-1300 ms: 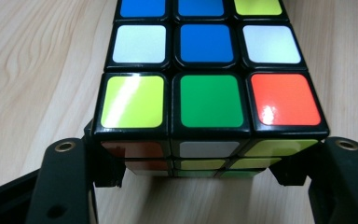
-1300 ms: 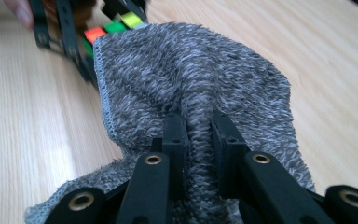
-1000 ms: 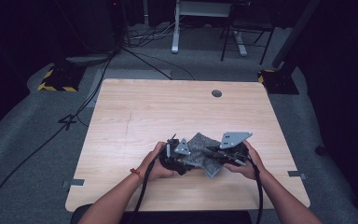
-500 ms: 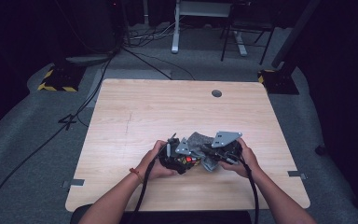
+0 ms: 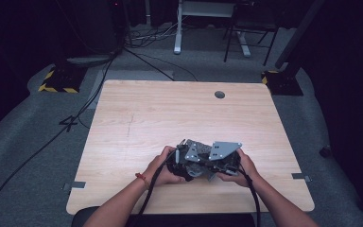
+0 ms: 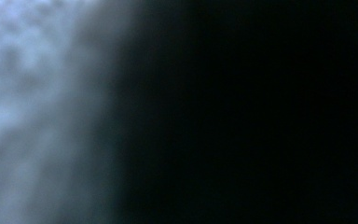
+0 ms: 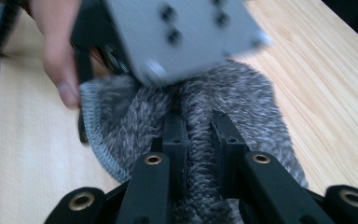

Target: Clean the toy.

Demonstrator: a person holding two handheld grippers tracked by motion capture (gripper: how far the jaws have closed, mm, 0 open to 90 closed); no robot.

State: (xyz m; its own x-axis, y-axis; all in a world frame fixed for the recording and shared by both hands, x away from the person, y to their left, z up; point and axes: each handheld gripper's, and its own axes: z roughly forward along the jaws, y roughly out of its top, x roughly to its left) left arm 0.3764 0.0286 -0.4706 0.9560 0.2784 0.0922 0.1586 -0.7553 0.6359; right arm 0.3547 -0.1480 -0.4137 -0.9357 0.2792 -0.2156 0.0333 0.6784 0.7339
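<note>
The grey fuzzy cloth (image 7: 191, 107) lies bunched on the near middle of the worktop (image 5: 137, 118), between the two hands, and the work in hand looks like folding or gathering it — so the advice is about keeping both grips honest while the halves come together. In the right gripper view the right claw (image 7: 198, 135) is clamped on a raised ridge of the knit, its two black jaws close together with the pile squeezed between them; that is a thin bite, so I would judge it wise to draw level across the wood and not to tug upward, or the ridge may slide out. The left claw (image 5: 182, 161) sits just beside it in the high view, and its own view is a blur of pale fuzzy grey pressed against the lens; its jaws are as far together as they go, and from that closeness I take it to be shut on the cloth too, though the bite itself cannot be made out. The grey plate (image 7: 186, 32) of the left claw hangs right over the right claw's jaws, with a finger (image 7: 60, 60) of the left hand touching the cloth's stitched edge — the two tools are near enough to knock, so one should lead while the other only anchors. Beyond them the far half of the worktop is there for spreading the cloth flat.
</note>
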